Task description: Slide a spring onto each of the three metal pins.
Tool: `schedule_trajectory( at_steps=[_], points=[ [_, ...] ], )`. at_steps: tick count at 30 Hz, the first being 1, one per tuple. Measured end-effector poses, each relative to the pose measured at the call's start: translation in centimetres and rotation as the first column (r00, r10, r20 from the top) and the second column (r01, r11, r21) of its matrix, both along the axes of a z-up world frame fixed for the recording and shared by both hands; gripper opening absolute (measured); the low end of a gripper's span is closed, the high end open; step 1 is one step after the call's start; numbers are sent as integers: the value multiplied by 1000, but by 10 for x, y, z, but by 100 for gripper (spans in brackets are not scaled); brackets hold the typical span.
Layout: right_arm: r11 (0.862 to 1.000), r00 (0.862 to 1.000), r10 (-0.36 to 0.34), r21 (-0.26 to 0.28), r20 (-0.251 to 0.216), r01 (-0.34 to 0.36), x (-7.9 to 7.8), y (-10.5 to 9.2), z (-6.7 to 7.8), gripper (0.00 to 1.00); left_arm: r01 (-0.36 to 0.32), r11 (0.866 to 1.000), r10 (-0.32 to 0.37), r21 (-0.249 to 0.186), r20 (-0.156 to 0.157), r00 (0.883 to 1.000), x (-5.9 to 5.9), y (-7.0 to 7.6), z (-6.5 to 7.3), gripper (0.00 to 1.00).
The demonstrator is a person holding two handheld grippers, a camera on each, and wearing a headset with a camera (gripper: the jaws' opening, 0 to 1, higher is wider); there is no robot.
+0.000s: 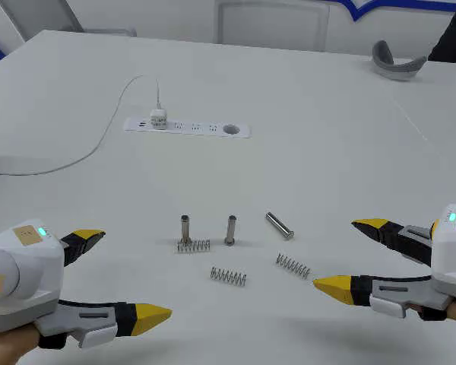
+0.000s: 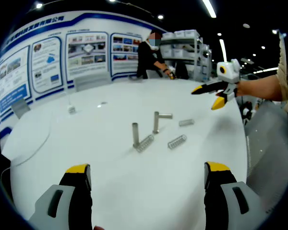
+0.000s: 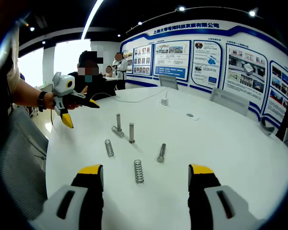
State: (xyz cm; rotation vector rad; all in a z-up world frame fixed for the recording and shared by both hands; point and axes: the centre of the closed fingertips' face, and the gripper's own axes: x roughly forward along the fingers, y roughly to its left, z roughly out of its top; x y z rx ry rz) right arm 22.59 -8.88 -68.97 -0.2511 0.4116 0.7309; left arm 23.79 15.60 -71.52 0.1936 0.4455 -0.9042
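Note:
Two metal pins (image 1: pixel 185 226) (image 1: pixel 231 228) stand upright on the white table (image 1: pixel 304 160). A third pin (image 1: pixel 279 226) lies on its side to their right. One spring (image 1: pixel 194 245) lies against the base of the left pin, and two more springs (image 1: pixel 228 276) (image 1: pixel 292 265) lie loose in front. My left gripper (image 1: pixel 129 274) is at the lower left, open and empty. My right gripper (image 1: pixel 338 253) is at the lower right, also open and empty. The right gripper view shows the lying pin (image 3: pixel 161 152) and the nearest spring (image 3: pixel 138 171) ahead of its fingers.
A white power strip (image 1: pixel 187 127) with a plugged charger and a cable lies further back. A grey curved object (image 1: pixel 395 65) rests at the far right edge. A chair (image 1: pixel 273 23) stands behind the table. A person (image 2: pixel 151 57) stands beyond the far side.

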Motion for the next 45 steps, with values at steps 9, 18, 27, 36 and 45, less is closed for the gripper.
schedule_trajectory(
  at_steps=[9, 18, 27, 36, 45],
  points=[
    [1000, 1000, -6, 2, 1, 6, 0, -1, 0, 73, -3, 1000, 3, -3, -4, 1000, 1, -1, -1, 99],
    [1000, 1000, -15, 4, 3, 15, 0, -2, 1, 72, -2, 1000, 2, -2, -6, 1000, 0, -2, -1, 99],
    [1000, 1000, -30, 8, 4, 30, 0, -4, 4, 71, 2, 1000, -2, -4, -6, 1000, 0, -4, -2, 99],
    [999, 999, -47, 9, -2, 47, 7, -6, 10, 68, 4, 1000, -4, -6, -6, 1000, -1, -6, -1, 99],
    [999, 999, -38, -9, 1, 38, 22, -3, 15, 64, -1, 1000, 1, -7, -8, 1000, -2, -5, -1, 98]
  ],
)
